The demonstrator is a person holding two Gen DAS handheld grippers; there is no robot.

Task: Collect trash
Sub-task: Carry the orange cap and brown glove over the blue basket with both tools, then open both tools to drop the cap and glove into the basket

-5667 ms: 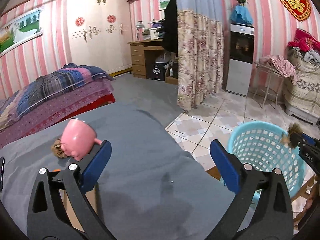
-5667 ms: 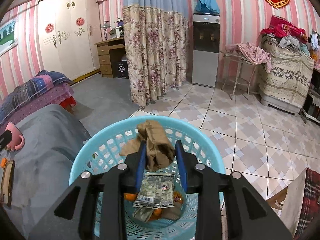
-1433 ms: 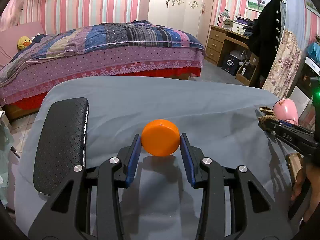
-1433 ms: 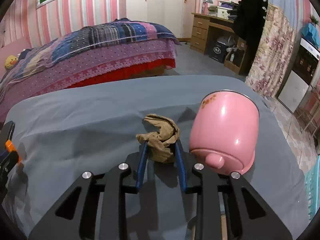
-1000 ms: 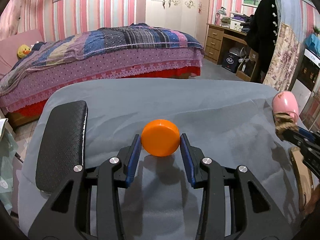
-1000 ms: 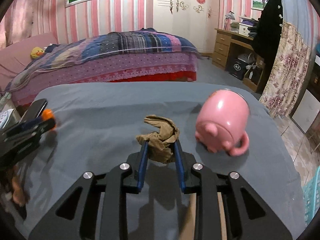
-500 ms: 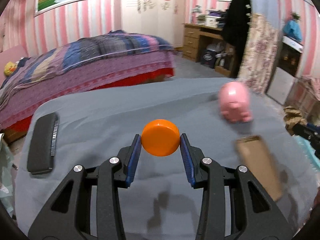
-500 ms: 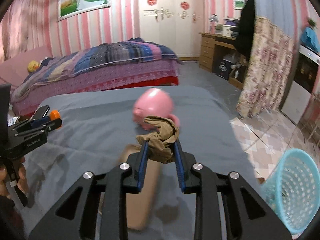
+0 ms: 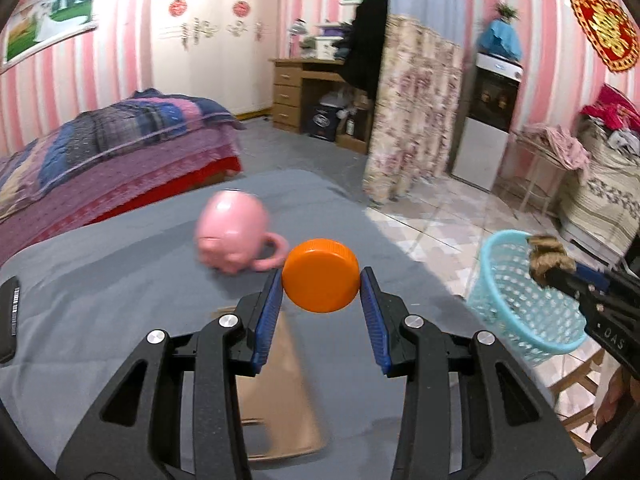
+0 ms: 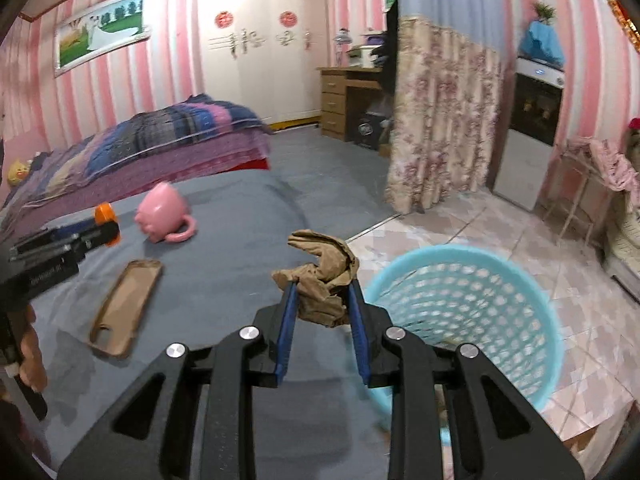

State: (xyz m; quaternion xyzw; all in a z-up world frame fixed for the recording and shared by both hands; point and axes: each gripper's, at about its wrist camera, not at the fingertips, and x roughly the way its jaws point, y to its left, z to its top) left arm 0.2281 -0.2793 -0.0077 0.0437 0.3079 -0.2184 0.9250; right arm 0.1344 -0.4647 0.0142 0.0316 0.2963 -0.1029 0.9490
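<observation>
My left gripper (image 9: 320,280) is shut on an orange bottle cap (image 9: 320,275) and holds it above the grey table (image 9: 120,276). My right gripper (image 10: 322,292) is shut on a crumpled brown paper wad (image 10: 322,276), held near the table's right edge, beside the light blue mesh basket (image 10: 472,300). The basket also shows in the left wrist view (image 9: 516,300), with the right gripper and its wad (image 9: 546,256) over its rim. The left gripper with the cap shows in the right wrist view (image 10: 102,218).
A pink pig mug (image 9: 232,232) lies on its side on the table. A brown phone case (image 10: 128,304) lies flat near it. A black phone (image 9: 9,312) lies at the table's left edge. A bed (image 9: 100,152) stands behind, tiled floor to the right.
Both grippers have swung to the right with their loads. The basket has come close in the right wrist view. The mug and phone case have shifted left in both views.
</observation>
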